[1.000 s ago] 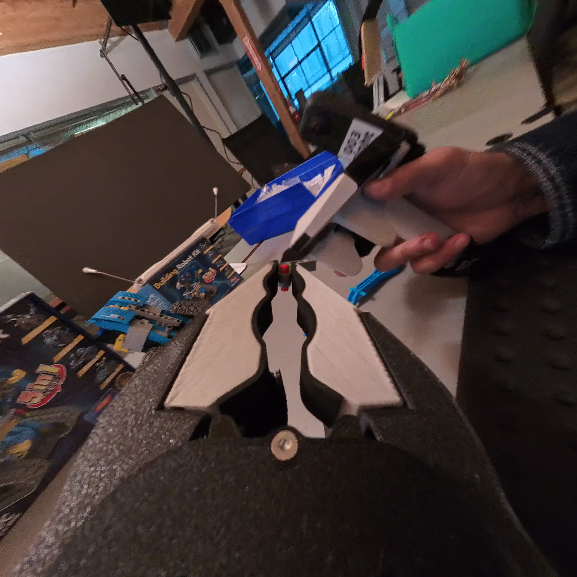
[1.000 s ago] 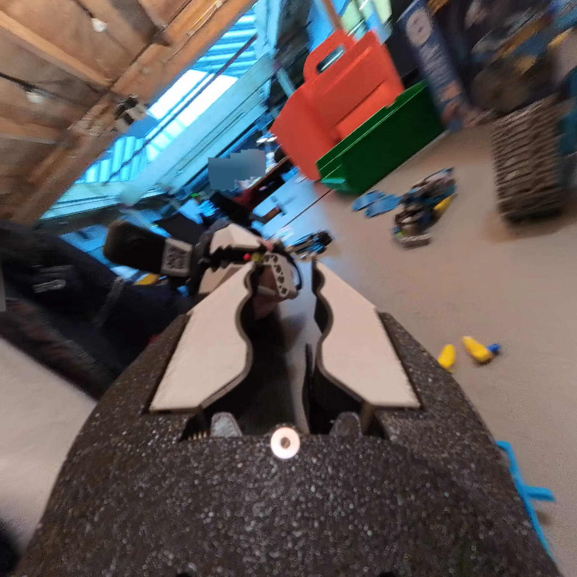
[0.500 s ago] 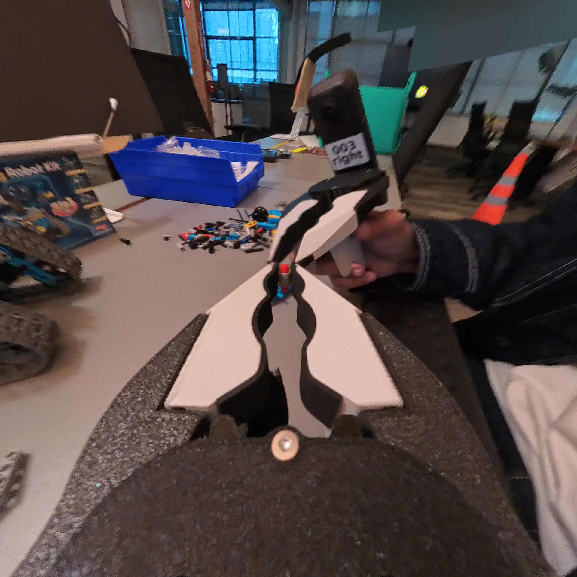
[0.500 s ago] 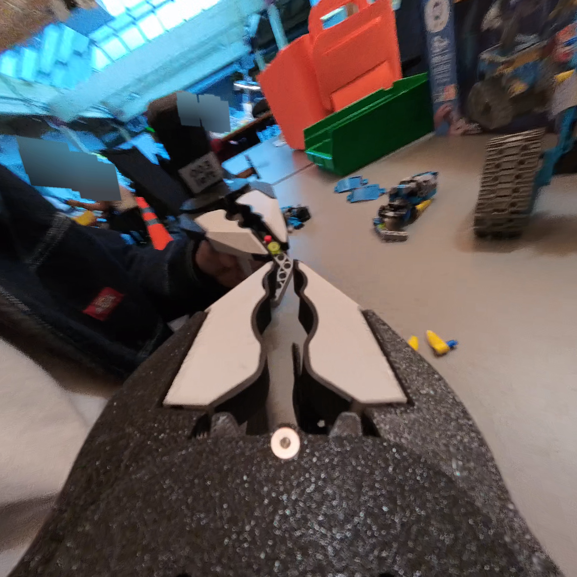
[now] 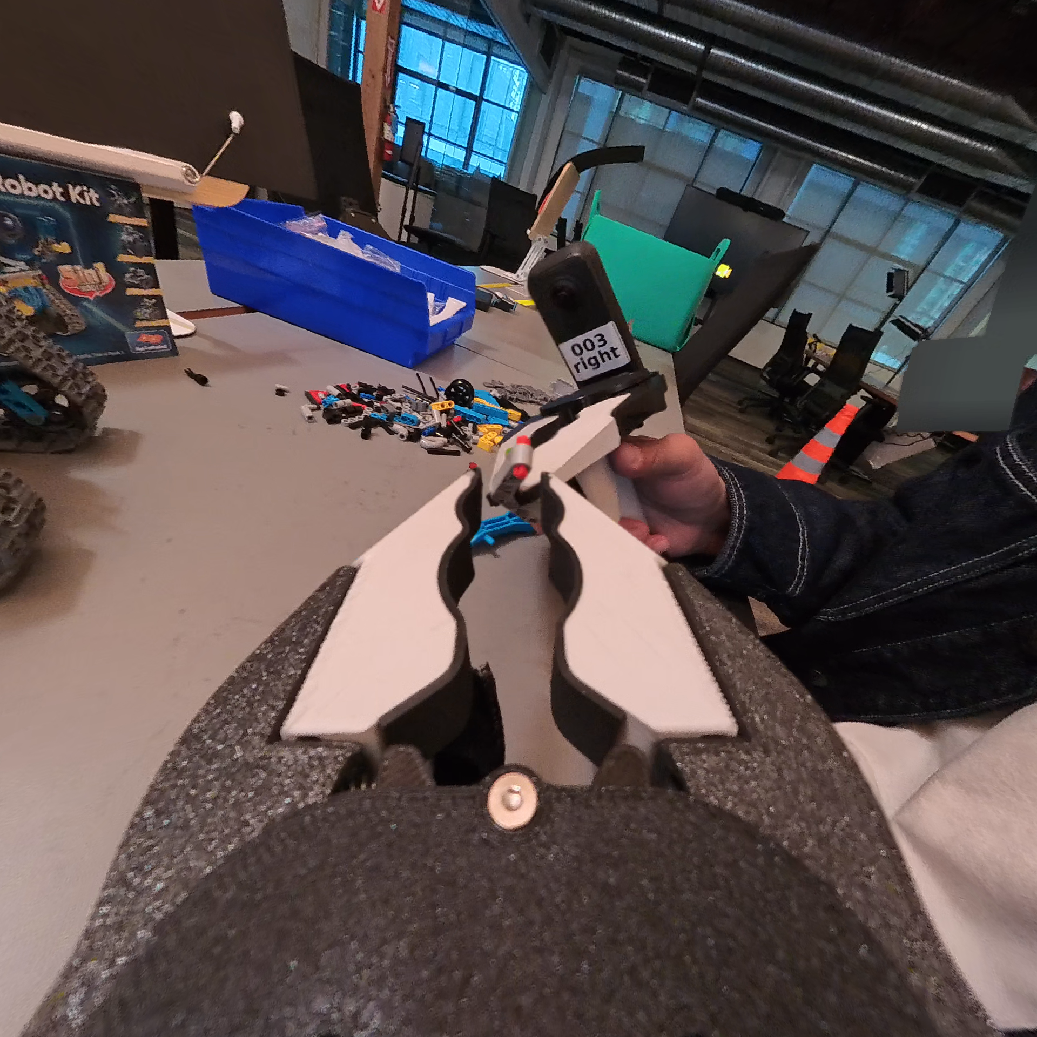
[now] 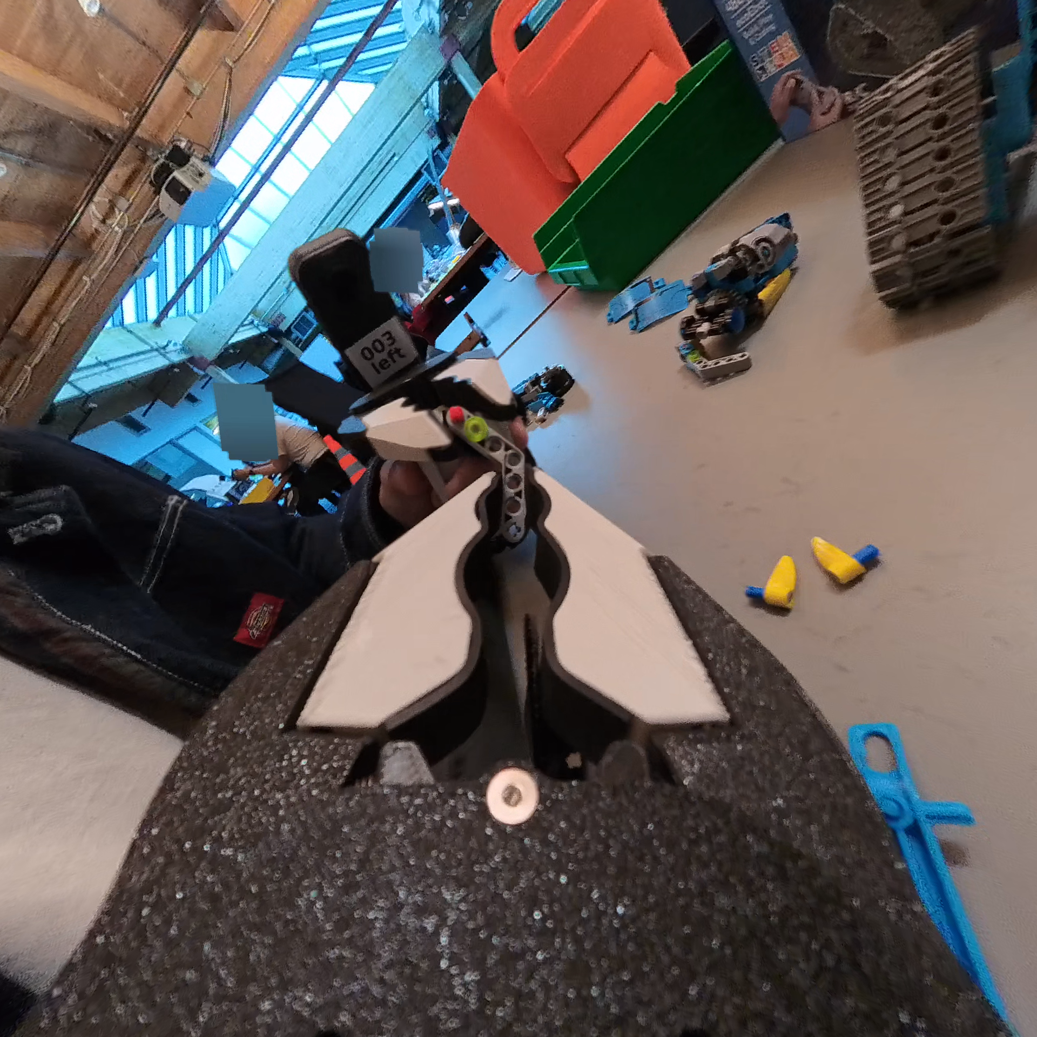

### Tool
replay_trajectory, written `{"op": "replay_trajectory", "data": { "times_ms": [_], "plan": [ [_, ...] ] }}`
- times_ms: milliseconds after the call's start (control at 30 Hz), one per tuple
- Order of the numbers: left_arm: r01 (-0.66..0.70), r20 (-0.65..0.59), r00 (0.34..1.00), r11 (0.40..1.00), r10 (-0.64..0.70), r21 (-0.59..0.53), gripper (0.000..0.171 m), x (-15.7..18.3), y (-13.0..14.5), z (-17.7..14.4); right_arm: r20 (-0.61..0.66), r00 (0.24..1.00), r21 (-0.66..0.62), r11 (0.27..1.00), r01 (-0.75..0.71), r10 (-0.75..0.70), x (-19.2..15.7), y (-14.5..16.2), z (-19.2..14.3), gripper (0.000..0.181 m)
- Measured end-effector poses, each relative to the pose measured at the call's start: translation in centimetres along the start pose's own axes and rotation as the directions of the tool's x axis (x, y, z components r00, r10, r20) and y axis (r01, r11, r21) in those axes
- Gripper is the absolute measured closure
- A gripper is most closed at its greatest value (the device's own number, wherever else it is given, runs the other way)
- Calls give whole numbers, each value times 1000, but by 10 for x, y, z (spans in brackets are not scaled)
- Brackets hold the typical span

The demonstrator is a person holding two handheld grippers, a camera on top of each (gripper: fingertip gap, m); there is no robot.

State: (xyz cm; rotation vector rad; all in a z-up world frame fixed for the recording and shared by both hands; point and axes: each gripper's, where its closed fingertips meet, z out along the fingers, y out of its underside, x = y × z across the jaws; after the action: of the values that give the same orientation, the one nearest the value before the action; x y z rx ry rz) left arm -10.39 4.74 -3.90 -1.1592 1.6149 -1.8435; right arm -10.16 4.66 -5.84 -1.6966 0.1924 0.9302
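My right gripper point(image 6: 513, 476) is shut on a grey perforated beam point(image 6: 512, 494) and holds it up above the grey table point(image 6: 785, 449). The beam's far end carries a lime pin point(image 6: 476, 429) and a red pin point(image 6: 455, 415). My left gripper point(image 5: 509, 480) is open, its fingertips on either side of that end of the beam point(image 5: 508, 468) with a small gap. In the right wrist view the left gripper point(image 6: 466, 407) faces mine, held by a hand. In the left wrist view the right gripper point(image 5: 567, 443) comes in from the right, held by a hand in a dark sleeve.
A blue bin point(image 5: 336, 292), a pile of small parts point(image 5: 415, 415), a tracked vehicle point(image 5: 45, 381) and a kit box point(image 5: 78, 269) are on the table. An orange case point(image 6: 561, 112), a green bin point(image 6: 645, 224), a small blue assembly point(image 6: 735, 286), two yellow cones point(image 6: 783, 581) and a blue tool point(image 6: 920, 842) also lie there. The tips of both grippers are at nearly the same place.
My left gripper was shut on the red pin and has now opened. My right gripper closed on the grey beam a second ago and still holds it. Both views swung.
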Motion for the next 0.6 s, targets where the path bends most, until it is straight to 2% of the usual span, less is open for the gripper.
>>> {"op": "replay_trajectory", "data": {
  "times_ms": [100,467,600],
  "plan": [
    [-55,2,998,998,55,0,164,4,0,0,15,1000,-14,1000,-12,12,-3,3,3,175],
    [-98,-16,995,995,98,-2,164,12,1,1,12,999,-58,998,37,-36,-7,11,6,174],
    [-110,-20,994,994,110,-1,159,14,0,2,35,999,-49,999,5,-3,-8,9,4,175]
  ]
}}
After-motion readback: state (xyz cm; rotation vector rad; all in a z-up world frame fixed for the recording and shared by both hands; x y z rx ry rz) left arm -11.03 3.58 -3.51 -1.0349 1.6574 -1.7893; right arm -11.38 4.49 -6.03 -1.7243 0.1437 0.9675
